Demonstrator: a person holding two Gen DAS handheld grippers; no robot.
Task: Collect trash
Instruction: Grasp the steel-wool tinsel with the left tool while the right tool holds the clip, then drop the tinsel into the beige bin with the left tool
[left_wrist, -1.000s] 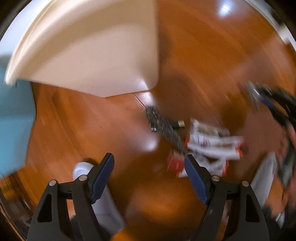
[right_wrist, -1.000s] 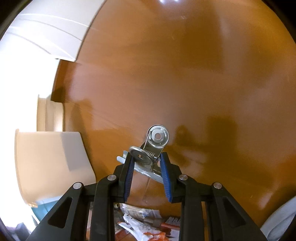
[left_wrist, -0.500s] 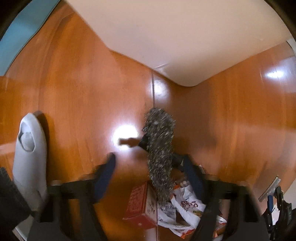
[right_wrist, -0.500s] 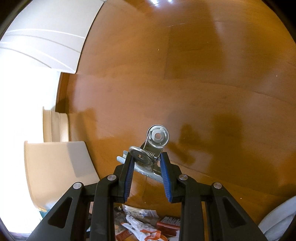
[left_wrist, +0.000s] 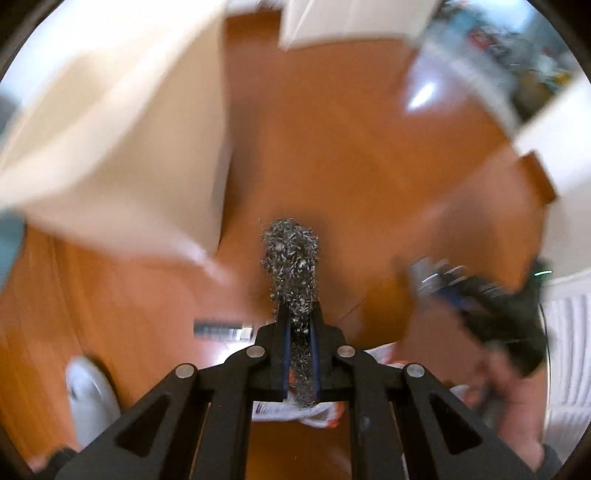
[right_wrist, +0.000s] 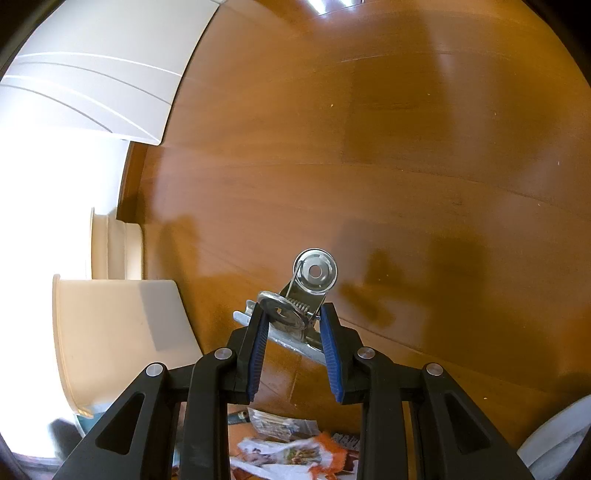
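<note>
My left gripper (left_wrist: 300, 334) is shut on a grey tinsel-like fuzzy strip (left_wrist: 291, 266), which sticks up between the jaws above the wooden floor. My right gripper (right_wrist: 293, 334) is shut on a metal spring clip (right_wrist: 301, 295) and holds it above the floor; it also shows blurred at the right of the left wrist view (left_wrist: 448, 282). Crumpled white and orange wrappers (right_wrist: 291, 452) lie on the floor below the right gripper, and one shows under the left gripper (left_wrist: 295, 411).
A cream bin or box (right_wrist: 118, 332) stands at the left of the right wrist view, and blurred at upper left in the left wrist view (left_wrist: 110, 147). White cabinet (right_wrist: 92, 74) behind. A white slipper (left_wrist: 92, 398) lies lower left, another at lower right (right_wrist: 554, 439).
My left gripper has closed on the tinsel strip and lifted it off the floor, swinging quickly. My right gripper holds the clip steady, drifting slightly.
</note>
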